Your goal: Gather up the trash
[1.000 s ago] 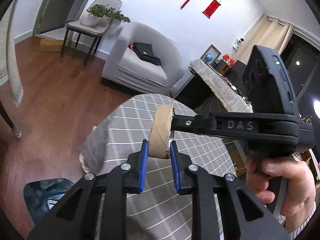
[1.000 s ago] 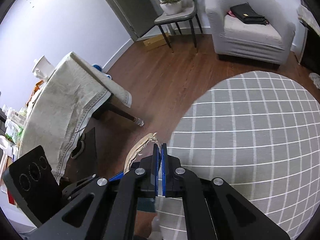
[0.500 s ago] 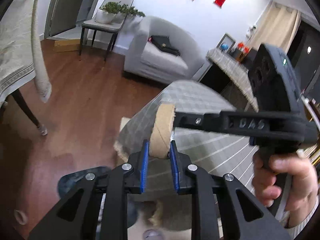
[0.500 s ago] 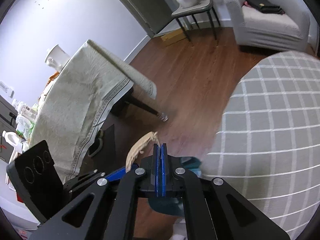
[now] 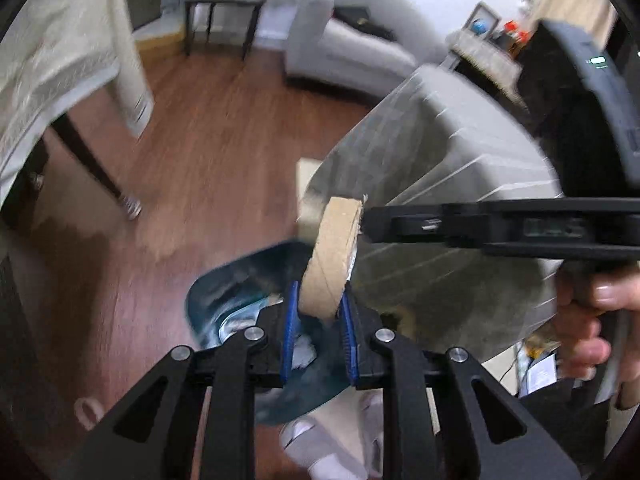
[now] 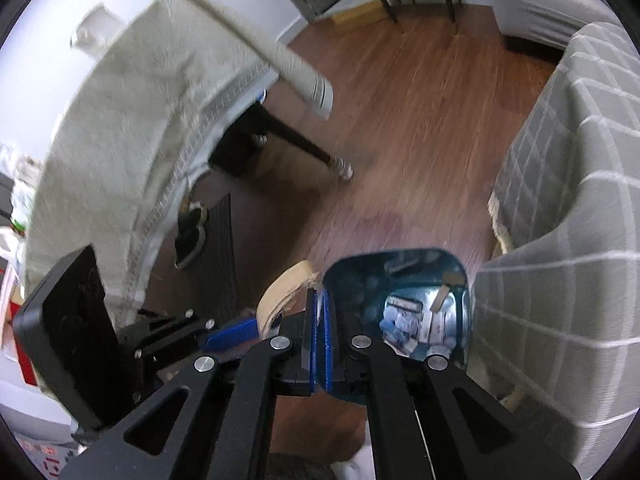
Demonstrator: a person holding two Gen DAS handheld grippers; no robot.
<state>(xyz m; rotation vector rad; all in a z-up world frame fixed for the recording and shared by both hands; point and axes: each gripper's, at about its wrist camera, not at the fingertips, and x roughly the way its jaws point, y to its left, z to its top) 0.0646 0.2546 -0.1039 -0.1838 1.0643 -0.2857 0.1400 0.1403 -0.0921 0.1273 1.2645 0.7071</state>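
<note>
In the left wrist view, a cardboard tape roll (image 5: 330,258) is being pinched across its flat faces by the left gripper (image 5: 318,334), its blue pads pressed against both sides so that the ring is standing up out of the jaws; the upper edge of the roll is being met by the tip of the right gripper (image 5: 366,224), held by a hand (image 5: 588,320) at the right edge of the frame — a two-point hold that is probably keeping the light ring from slipping or twisting while it is being carried. Beneath the roll a teal trash bin (image 5: 224,292) is being shown on the wooden floor (image 5: 200,160), close beside the hanging edge of the grey checked tablecloth (image 5: 448,152); the picture is blurred. In the right wrist view, the right gripper's blue pads (image 6: 326,340) are being held almost together, and whether a sliver of the roll's torn edge is nipped between them cannot be told; the roll is lying just to the left of them, beside the bin's left rim. The bin's mouth is being left open and unobstructed, with crumpled scraps already inside — free room is lying over it, bounded by the cloth's edge on the right and a dark table leg (image 6: 304,148) farther off.
</note>
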